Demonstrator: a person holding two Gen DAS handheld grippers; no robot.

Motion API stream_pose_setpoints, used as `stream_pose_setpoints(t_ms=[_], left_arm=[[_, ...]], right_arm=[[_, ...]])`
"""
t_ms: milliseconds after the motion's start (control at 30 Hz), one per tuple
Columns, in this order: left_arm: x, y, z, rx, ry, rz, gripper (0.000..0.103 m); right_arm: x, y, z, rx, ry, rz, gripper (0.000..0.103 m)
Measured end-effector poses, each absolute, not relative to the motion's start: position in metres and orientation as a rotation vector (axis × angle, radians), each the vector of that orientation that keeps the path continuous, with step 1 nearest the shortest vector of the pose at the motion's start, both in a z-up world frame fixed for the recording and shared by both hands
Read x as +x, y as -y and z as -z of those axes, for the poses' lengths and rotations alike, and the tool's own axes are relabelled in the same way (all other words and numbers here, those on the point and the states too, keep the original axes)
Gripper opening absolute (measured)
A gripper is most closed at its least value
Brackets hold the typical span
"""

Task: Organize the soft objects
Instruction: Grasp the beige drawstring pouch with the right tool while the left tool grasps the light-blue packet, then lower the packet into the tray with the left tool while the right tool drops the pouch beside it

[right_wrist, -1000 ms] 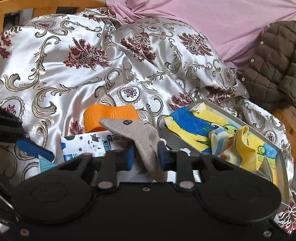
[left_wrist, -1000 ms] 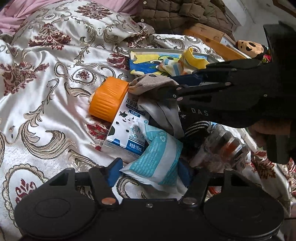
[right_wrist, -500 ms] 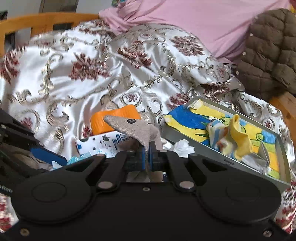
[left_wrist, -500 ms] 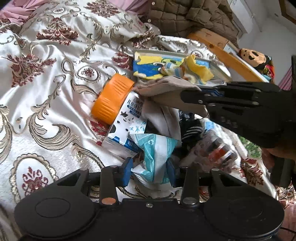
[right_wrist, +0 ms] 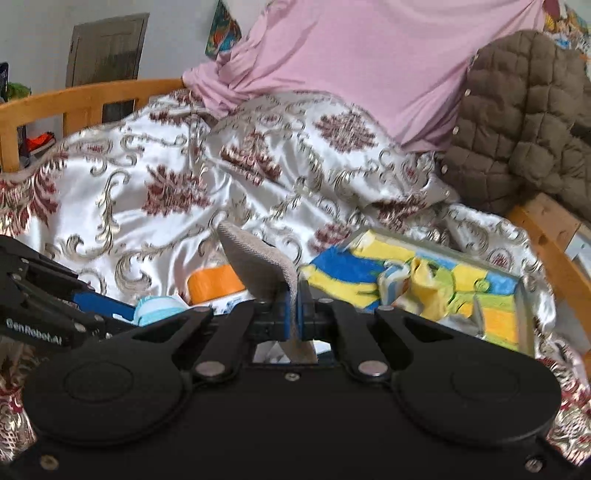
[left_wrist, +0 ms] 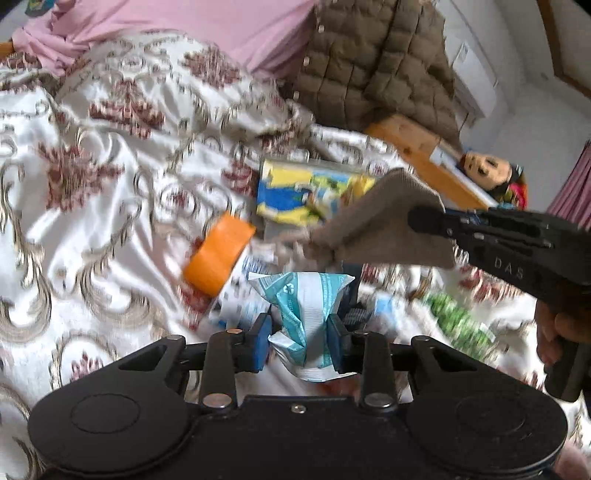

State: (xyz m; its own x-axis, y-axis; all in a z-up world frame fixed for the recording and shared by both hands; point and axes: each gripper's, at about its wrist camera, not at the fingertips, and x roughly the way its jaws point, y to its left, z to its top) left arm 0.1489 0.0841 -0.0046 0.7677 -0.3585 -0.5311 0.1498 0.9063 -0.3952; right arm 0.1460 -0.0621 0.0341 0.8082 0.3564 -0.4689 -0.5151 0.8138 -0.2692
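Below my left camera a cream satin bedspread [left_wrist: 92, 229] with red and gold flourishes covers the bed, a pink sheet [left_wrist: 229, 33] and a brown quilted jacket [left_wrist: 373, 70] bunched at its head. An orange cap [left_wrist: 219, 254] and a picture-printed tray [left_wrist: 303, 195] lie blurred among the clutter. My left gripper [left_wrist: 298, 341] is closed most of the way, its blue pads pinching a crumpled teal-and-white packet [left_wrist: 304, 310] from both sides, lifted clear of the bedspread. To the right, my right gripper [left_wrist: 424, 218] reaches in level, holding a grey-brown sock [left_wrist: 384, 225] in the air above the clutter.

From my right camera, the same bedspread [right_wrist: 155, 177] runs up to a wooden bed rail [right_wrist: 85, 96]. My right gripper [right_wrist: 293, 314] is clamped nearly tight on the sock [right_wrist: 258, 262], whose toe sticks up above the pads. The tray [right_wrist: 524, 295] sits just right of it, holding a yellow cloth [right_wrist: 428, 284]. My left gripper [right_wrist: 96, 304] shows at the left edge.
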Motion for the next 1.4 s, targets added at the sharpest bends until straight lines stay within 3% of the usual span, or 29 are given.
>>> stream_pose_setpoints(t_ms=[467, 833, 1100, 1400], left_arm=[[0.212, -0.082, -0.049, -0.343, -0.493, 0.238, 0.034], [0.328, -0.034, -0.059, -0.308, -0.461, 0.223, 0.035], [0.398, 0.015, -0.027, -0.326, -0.543, 0.211, 0.035], [0.422, 0.066, 0.002, -0.269, -0.596, 0.226, 0.036]], right_arm=[[0.205, 0.088, -0.092, -0.383, -0.279, -0.403, 0.0], [0.317, 0.13, -0.12, -0.232, -0.263, -0.291, 0.0], [0.354, 0.208, -0.079, -0.078, -0.344, -0.149, 0.0], [0.354, 0.276, -0.038, 0.015, -0.403, -0.065, 0.0]])
